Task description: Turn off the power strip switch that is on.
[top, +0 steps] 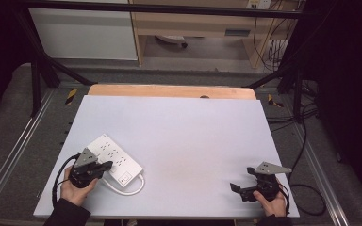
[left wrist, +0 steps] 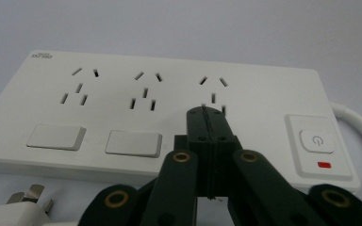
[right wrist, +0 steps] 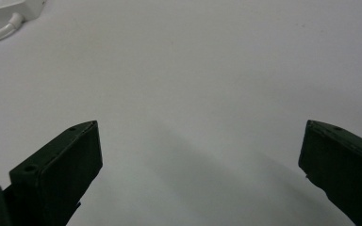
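A white power strip (top: 114,158) lies at the front left of the white table, its white cable (top: 126,190) looping by its near end. In the left gripper view the power strip (left wrist: 122,108) shows three socket groups, two blank covers and a power button (left wrist: 316,141) with a red mark. My left gripper (left wrist: 210,111) is shut, jaws pressed together, its tip over the strip's third socket group. In the high view the left gripper (top: 104,166) rests on the strip's near edge. A white plug (left wrist: 21,207) lies in front of the strip. My right gripper (top: 237,188) stands open over bare table at the front right.
The white table top (top: 193,136) lies on a wooden board whose far edge shows. Black frame bars and cables run around the table. The strip's corner and cable (right wrist: 2,28) show at the top left of the right gripper view.
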`<move>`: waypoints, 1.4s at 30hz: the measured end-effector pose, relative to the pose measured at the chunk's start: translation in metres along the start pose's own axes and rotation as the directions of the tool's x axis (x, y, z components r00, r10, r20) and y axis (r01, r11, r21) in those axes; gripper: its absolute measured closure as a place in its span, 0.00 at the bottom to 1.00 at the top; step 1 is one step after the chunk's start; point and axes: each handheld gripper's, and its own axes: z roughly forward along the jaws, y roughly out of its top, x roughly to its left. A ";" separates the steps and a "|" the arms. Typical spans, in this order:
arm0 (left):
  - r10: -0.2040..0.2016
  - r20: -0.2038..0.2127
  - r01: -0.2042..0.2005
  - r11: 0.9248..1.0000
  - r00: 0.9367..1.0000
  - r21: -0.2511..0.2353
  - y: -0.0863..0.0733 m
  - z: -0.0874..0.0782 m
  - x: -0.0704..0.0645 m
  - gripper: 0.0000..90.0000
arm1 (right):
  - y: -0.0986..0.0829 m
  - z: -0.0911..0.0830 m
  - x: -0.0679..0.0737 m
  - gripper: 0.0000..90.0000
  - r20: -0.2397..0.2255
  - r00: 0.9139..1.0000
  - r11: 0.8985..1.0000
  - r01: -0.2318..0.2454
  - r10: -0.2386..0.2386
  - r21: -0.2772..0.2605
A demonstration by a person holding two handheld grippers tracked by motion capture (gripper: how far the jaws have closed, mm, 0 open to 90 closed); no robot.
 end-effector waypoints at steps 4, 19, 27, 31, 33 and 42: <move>0.000 0.005 0.000 1.000 1.000 -0.008 0.000 0.002 -0.001 1.00 | 0.000 0.000 0.000 0.01 0.000 1.000 1.000 0.002 -0.002 0.001; -0.001 0.014 0.001 1.000 1.000 -0.007 0.000 0.002 -0.001 1.00 | 0.000 0.000 0.000 0.01 -0.001 1.000 1.000 0.002 -0.002 0.002; 0.005 -0.023 -0.006 1.000 1.000 -0.008 -0.001 0.004 0.001 1.00 | 0.000 0.000 0.000 0.01 0.000 1.000 1.000 0.001 -0.001 0.005; 0.003 -0.005 -0.003 1.000 1.000 -0.015 -0.001 0.004 0.004 1.00 | 0.000 0.000 0.000 0.01 0.000 1.000 1.000 0.002 -0.002 0.003; 0.010 -0.011 -0.010 1.000 1.000 -0.012 -0.001 0.004 0.003 1.00 | 0.000 0.000 0.000 0.01 0.000 1.000 1.000 0.000 0.000 0.001; 0.013 0.001 -0.013 1.000 1.000 -0.013 -0.001 0.004 0.002 1.00 | 0.000 0.001 0.000 0.01 0.001 1.000 1.000 0.005 -0.005 0.006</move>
